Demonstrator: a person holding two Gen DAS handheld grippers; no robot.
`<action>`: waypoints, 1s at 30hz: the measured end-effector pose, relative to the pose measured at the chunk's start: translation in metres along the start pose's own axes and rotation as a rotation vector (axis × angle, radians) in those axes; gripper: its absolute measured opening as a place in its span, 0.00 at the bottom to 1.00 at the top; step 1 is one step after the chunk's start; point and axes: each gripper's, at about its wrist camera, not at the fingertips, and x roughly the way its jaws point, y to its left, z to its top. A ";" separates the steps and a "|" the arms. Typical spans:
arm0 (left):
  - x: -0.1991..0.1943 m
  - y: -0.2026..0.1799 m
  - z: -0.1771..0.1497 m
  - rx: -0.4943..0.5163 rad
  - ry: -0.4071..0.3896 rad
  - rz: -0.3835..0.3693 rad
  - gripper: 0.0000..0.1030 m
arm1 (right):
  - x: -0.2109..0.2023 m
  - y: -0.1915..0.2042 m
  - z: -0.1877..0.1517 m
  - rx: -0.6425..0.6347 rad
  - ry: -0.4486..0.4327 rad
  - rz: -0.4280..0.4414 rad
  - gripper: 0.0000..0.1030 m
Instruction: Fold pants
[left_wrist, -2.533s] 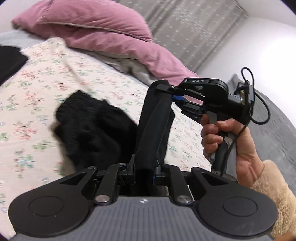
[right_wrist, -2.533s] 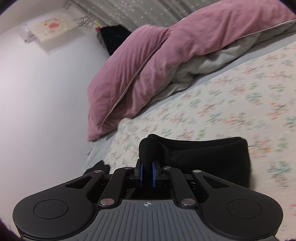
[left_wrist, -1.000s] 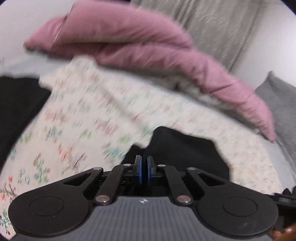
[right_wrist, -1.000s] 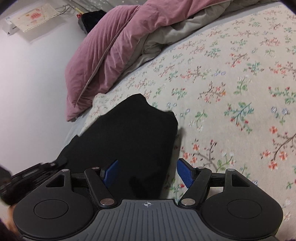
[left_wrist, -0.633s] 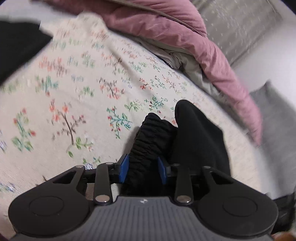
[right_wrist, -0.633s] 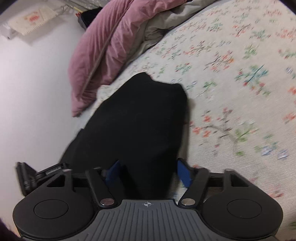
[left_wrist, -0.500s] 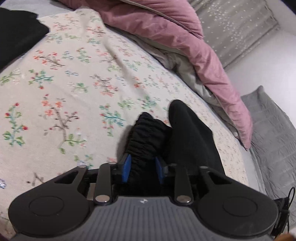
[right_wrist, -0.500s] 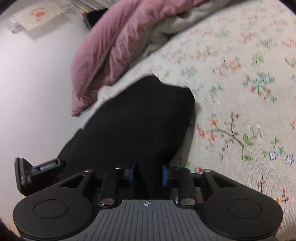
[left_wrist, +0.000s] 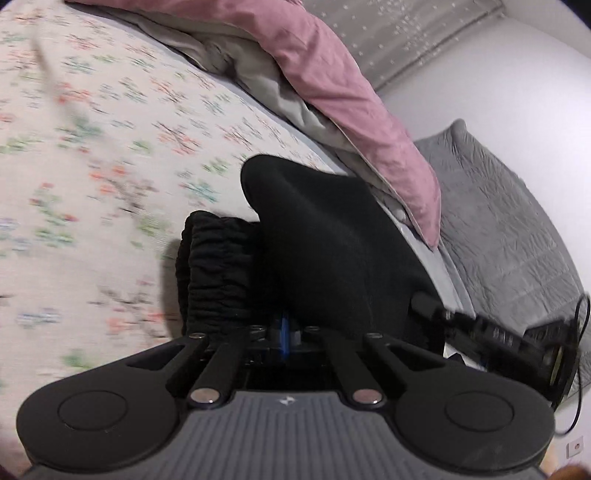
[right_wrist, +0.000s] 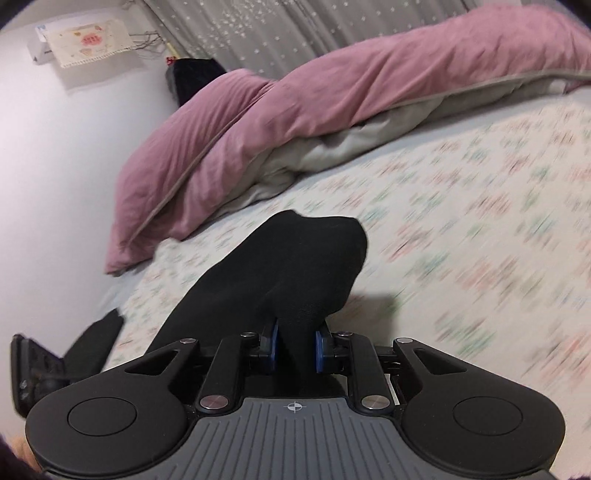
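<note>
We cannot make out the flowers on the bedsheet, which is smeared with blur, and in the left view the black pants cover most of our left tongs, whose blue pads show only as a sliver pressed together on a fold of the cloth. Our right tongs pinch a thicker bunch of the same pants between their blue pads. The pants rise off the bed just ahead of both tongs, which tilt downward, the gathered waistband left of the left tongs.
</note>
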 end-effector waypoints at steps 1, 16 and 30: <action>0.006 -0.003 -0.001 0.003 0.003 0.008 0.15 | 0.002 -0.006 0.008 -0.008 0.011 -0.018 0.19; -0.022 -0.030 0.012 0.039 -0.089 -0.002 0.58 | -0.024 -0.036 -0.001 0.032 -0.046 -0.054 0.63; -0.028 -0.061 0.001 0.113 -0.228 0.087 0.25 | -0.040 0.014 -0.030 -0.129 0.022 0.083 0.64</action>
